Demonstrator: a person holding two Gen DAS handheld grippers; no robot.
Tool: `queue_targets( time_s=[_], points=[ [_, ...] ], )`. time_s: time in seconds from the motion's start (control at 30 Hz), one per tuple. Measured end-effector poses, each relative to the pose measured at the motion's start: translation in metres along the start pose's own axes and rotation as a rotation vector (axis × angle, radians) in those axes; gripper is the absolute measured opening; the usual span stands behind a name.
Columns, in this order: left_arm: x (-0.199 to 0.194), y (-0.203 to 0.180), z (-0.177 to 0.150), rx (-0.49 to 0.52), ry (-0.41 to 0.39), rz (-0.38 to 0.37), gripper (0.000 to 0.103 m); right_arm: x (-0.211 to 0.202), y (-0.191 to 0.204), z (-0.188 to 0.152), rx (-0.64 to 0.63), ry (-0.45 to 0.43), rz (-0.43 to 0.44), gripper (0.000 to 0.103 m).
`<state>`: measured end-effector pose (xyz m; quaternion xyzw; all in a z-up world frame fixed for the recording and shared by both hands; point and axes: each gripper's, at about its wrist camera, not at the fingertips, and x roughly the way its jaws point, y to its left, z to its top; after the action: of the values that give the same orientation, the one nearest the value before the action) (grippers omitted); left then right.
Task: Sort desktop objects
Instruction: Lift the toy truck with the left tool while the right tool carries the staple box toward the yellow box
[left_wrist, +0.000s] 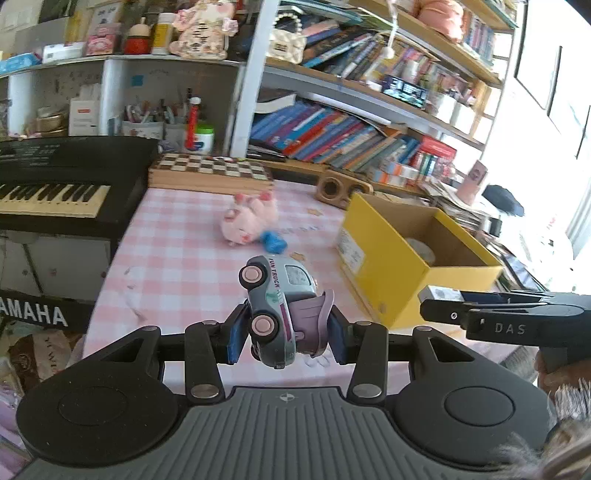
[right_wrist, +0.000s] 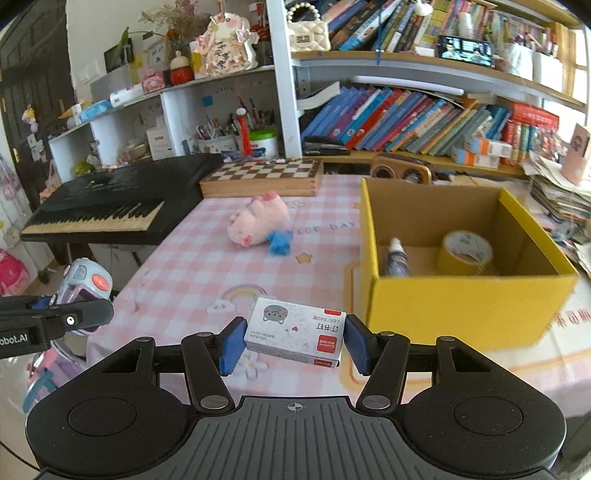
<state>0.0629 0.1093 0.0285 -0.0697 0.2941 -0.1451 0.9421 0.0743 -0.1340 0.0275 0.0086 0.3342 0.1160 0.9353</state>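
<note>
I see the pink checked tabletop (right_wrist: 184, 251) with the yellow box (right_wrist: 461, 306) open on it. Inside the box, my right view shows a tape roll (right_wrist: 466, 252) and a small bottle (right_wrist: 397, 256); my left view catches only a pale bit of the tape. A plush pig (right_wrist: 256, 223) lies left of the box. My left claw (left_wrist: 287, 332) pinches a toy truck (left_wrist: 279, 299); my right claw (right_wrist: 294, 341) pinches a staple box (right_wrist: 295, 334), both raised near the box's front.

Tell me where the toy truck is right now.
The toy truck is held on its side in the left gripper, above the pink checked tablecloth, left of the yellow box.
</note>
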Motion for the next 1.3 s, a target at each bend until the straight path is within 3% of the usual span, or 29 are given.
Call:
queue_targets(
  time_s=[0.33,0.93,1.3],
  points=[
    [-0.013,-0.030,-0.020,0.043,0.030,-0.098,0.041,-0.031,-0.012,-0.030,0.041,0.016,-0.059,0.057],
    [0.018,-0.093,-0.024,0.141,0.095,-0.271,0.041,-0.063,-0.062,-0.056,0.137,0.042,-0.190,0.057],
    [0.041,-0.129,-0.013,0.170,0.103,-0.305,0.041,-0.059,-0.101,-0.051,0.155,0.064,-0.198,0.057]
  ],
)
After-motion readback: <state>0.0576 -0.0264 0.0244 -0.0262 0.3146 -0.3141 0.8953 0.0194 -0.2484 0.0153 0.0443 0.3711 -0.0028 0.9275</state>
